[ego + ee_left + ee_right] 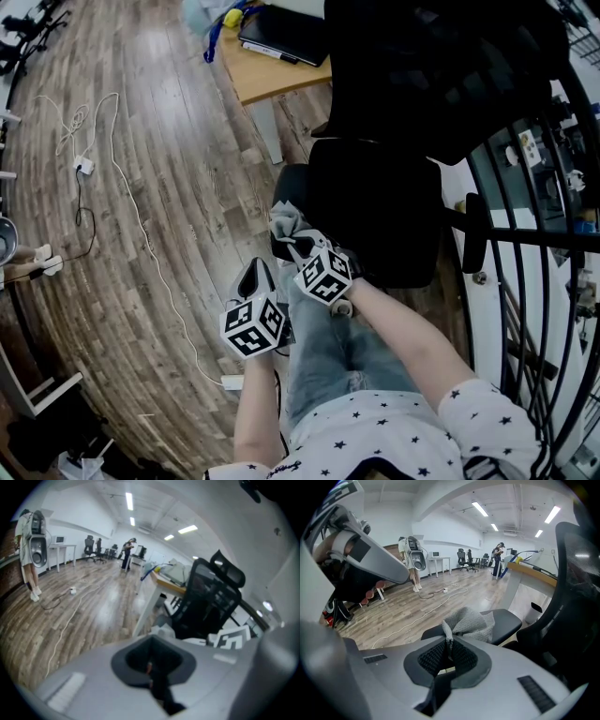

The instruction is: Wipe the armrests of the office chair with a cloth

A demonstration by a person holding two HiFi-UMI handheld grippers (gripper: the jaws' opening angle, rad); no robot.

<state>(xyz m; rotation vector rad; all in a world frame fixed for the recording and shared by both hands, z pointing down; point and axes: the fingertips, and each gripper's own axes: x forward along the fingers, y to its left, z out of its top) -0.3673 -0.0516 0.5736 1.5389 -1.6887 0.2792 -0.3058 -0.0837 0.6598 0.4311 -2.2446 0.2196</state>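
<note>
One cloth, grey and bunched, is pinched by its near edge between the closed jaws of the right gripper. The rest of it fans out just ahead of the jaw tips, over the black pad of the near armrest of the office chair. That pad runs across just beyond and below the tips. Whether the cloth is pressed on the pad or hangs just above it, I cannot tell.

The left gripper has its jaws together with nothing between them. The chair stands well ahead of those jaws and to their right, and this gripper touches nothing.

My judgement is that the step in hand is the wipe of the first armrest, at or near its start. The next move calls for laying the cloth flat on the pad and drawing it along the pad's length, away from the jaw tips, with the pinch firm enough that the fabric does not slip free. The far armrest, across the seat to the right of the right jaws, looks still to be done
</note>
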